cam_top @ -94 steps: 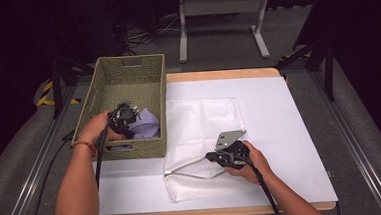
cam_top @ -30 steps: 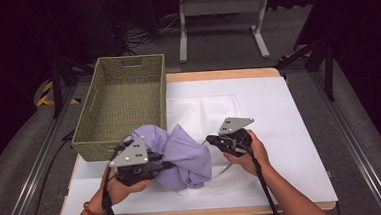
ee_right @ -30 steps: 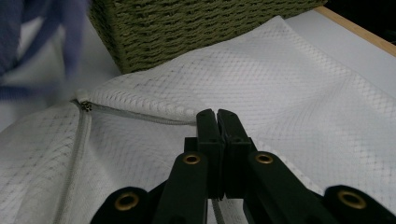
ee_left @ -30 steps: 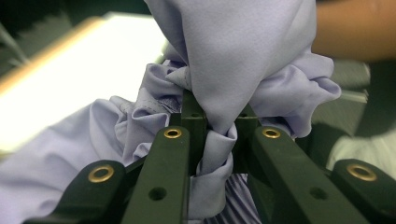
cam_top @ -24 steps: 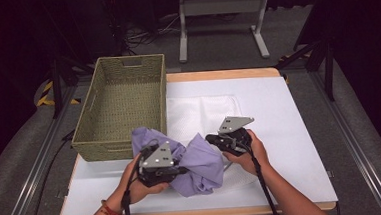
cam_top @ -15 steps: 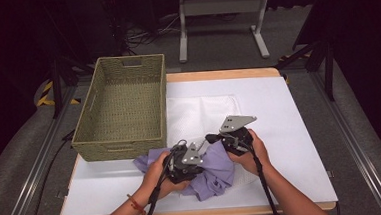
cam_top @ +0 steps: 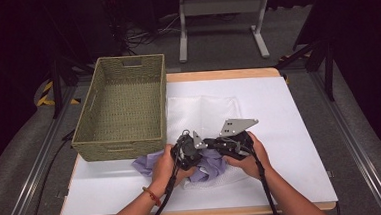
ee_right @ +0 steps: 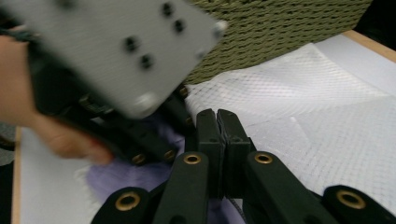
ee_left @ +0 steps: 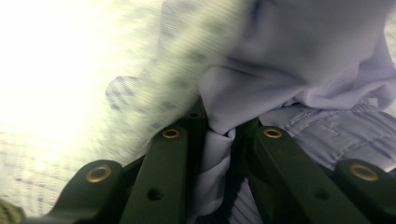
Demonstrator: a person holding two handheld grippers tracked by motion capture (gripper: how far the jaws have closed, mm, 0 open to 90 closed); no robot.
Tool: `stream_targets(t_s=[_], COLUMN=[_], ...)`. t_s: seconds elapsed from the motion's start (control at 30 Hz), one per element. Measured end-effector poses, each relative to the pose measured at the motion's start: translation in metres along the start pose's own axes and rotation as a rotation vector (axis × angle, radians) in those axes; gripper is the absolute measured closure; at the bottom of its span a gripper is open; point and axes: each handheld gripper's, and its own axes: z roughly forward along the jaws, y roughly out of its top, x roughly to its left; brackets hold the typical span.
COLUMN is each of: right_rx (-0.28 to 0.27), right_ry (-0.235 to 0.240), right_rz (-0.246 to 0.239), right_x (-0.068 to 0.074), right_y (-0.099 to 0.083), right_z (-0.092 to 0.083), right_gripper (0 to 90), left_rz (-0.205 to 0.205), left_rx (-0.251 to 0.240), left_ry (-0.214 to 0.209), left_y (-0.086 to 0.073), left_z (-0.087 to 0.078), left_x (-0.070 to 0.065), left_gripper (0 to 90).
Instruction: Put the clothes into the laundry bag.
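Two grips matter here: my left gripper (ee_left: 219,140) is clenched on the lilac garment (cam_top: 209,164), at six o'clock on the table (cam_top: 300,131), and my right gripper (ee_right: 218,122) pinches the white mesh bag's (cam_top: 204,111) edge. I'd keep that mouth lifted and feed the cloth in gradually.

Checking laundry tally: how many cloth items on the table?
2. A crumpled lavender fabric garment at the front edge, between the two grippers and just in front of the woven olive basket; a white mesh laundry bag spread flat beneath and behind it. More could be hidden underneath.
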Motion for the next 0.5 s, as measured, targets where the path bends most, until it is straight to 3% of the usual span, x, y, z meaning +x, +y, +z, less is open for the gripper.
stream_targets(t_s=[0.2, 0.3, 0.43, 0.5], right_rx=[0.014, 0.016, 0.024, 0.026], right_ry=[0.002, -0.016, -0.034, -0.039], right_rz=[-0.018, -0.020, -0.016, -0.015], right_x=[0.004, 0.003, 0.002, 0.001], right_y=[-0.002, -0.002, -0.004, -0.005], right_z=[0.002, 0.002, 0.001, 0.000], right_gripper=[89.2, 89.2, 89.2, 89.2], left_rz=[-0.052, -0.066, -0.038, 0.025], left_rx=[-0.052, -0.070, -0.115, -0.128], left_ry=[0.068, 0.073, 0.045, 0.001], left_y=[0.001, 0.001, -0.002, -0.004], left_z=[0.003, 0.005, 0.000, -0.005], left_x=[0.003, 0.002, -0.001, -0.003], left_gripper=[79.8, 78.1, 68.2, 56.6])
